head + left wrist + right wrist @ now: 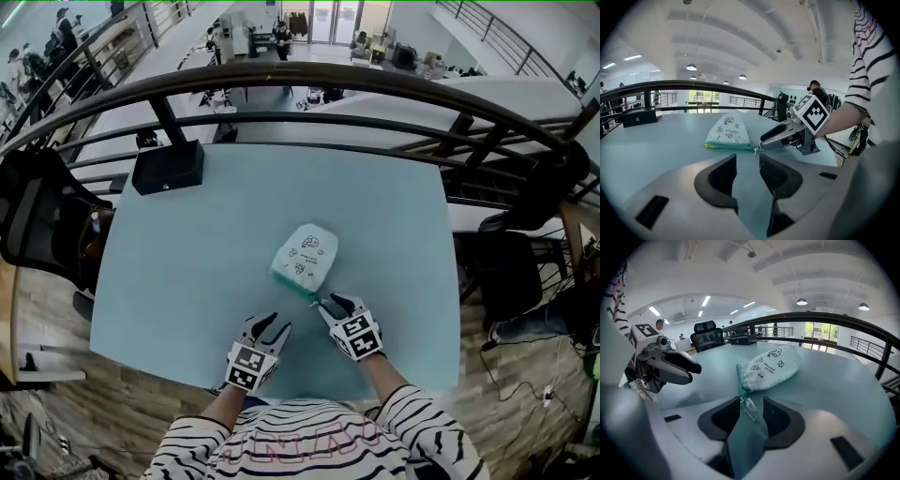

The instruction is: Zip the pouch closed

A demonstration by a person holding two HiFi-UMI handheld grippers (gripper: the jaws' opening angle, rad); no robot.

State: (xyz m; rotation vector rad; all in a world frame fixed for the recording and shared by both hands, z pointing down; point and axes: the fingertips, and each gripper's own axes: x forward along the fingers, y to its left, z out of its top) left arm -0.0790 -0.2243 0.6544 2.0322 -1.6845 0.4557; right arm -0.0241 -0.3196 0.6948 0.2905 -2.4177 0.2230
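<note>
Your smooth, pale-teal table [169,281] carries the pouch [306,255] at frame centre. It is soft, rounded white printed cloth with a teal zipper [731,147] along its near edge. Zipping looks not yet begun. Your left gripper [276,324] hangs released and empty. Your right gripper [331,302], jaws apart, straddles the small clear pull tab [747,406] without gripping it.

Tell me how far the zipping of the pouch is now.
Done: nothing visibly; the pouch lies on the table. In hand: the right gripper has the pull between its open jaws, not yet pinched; the left gripper hovers open, empty. Left: pinch the pull, steady the pouch, draw the zip shut.
</note>
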